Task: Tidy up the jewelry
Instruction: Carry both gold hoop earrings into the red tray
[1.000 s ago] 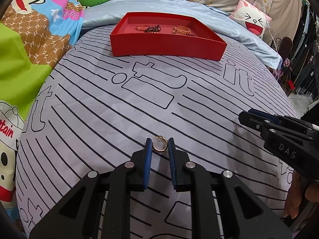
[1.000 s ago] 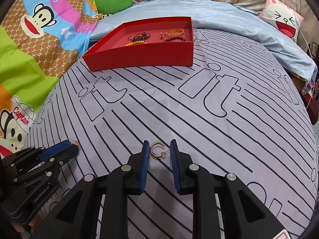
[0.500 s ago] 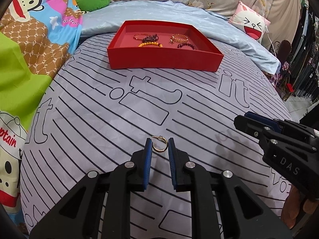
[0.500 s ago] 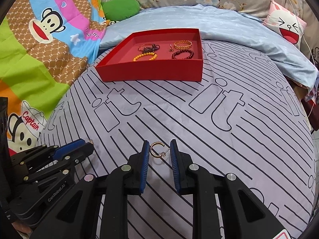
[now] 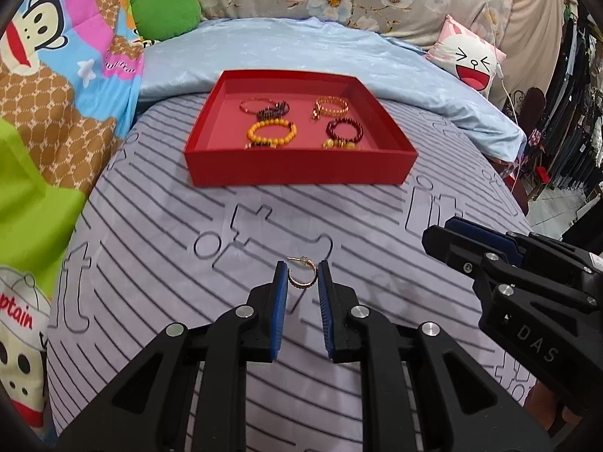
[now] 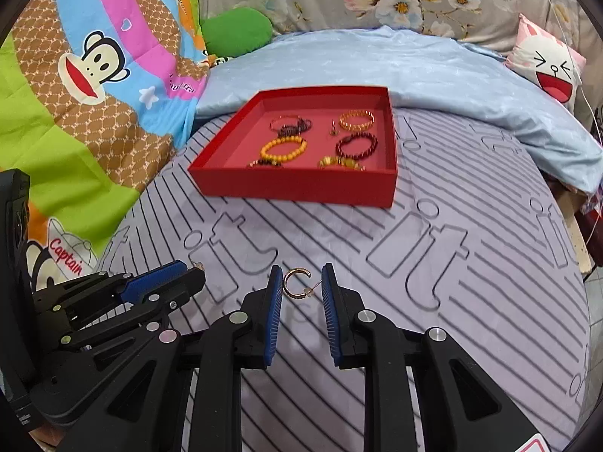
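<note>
My left gripper (image 5: 301, 272) is clamped on a gold hoop earring (image 5: 300, 273); my right gripper (image 6: 301, 277) pinches a second hoop earring (image 6: 295, 281), both above the striped bedspread (image 5: 150, 248). Only the right wrist view shows a small stud (image 6: 333, 127) in the red tray (image 6: 297, 188) (which sits near the bedspread's far edge, beside the blue quilt (image 6: 395, 64)). I read "DAS" on the other tool and "Captain" on the cartoon blanket (image 6: 68, 260). The tray's near wall partly hides the closest bracelets

trays (image 5: 297, 167): 1 | bracelets (image 5: 272, 132): 6 | hoop earrings (image 5: 301, 276): 2 | grippers (image 5: 302, 275): 2
</note>
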Action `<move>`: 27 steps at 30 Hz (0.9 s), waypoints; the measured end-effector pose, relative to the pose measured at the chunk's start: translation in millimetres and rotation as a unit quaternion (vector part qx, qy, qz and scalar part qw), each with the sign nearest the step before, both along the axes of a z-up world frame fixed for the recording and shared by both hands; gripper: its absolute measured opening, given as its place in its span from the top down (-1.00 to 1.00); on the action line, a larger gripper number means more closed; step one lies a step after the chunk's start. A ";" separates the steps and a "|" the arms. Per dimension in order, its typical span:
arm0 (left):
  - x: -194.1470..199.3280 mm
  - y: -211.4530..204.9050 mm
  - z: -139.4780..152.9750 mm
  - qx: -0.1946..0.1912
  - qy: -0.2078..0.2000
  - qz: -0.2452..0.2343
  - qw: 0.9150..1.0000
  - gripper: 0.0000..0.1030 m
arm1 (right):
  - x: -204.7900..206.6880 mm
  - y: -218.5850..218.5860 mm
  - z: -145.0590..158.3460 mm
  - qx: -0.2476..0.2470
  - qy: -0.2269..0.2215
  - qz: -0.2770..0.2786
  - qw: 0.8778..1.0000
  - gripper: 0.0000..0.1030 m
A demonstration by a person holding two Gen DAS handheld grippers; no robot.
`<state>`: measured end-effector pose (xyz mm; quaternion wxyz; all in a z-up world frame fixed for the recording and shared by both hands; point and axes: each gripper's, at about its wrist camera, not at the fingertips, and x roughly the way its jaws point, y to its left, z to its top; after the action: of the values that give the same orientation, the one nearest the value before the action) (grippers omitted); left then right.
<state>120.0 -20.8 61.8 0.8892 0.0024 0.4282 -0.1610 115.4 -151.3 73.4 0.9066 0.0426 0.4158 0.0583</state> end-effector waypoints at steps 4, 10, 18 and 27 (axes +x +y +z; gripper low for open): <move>25.4 -3.6 13.0 -0.004 -0.016 0.002 1.000 0.69 | 23.4 -1.7 12.5 -0.005 -0.018 -0.001 1.000 0.61; 71.0 -10.2 28.2 -0.003 -0.037 0.009 0.999 0.69 | 69.1 -3.2 27.3 -0.013 -0.046 -0.005 0.999 0.61; 140.8 -18.7 29.1 0.005 -0.045 0.016 0.999 0.69 | 133.7 -3.5 24.5 -0.027 -0.045 -0.007 0.999 0.61; 189.3 -19.0 9.4 0.006 -0.032 0.028 0.999 0.69 | 186.1 -3.4 1.8 -0.012 -0.013 -0.009 1.000 0.61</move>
<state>309.3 -39.8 71.2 0.9068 0.0004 0.4000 -0.1331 301.5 -154.7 75.2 0.9129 0.0348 0.4041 0.0452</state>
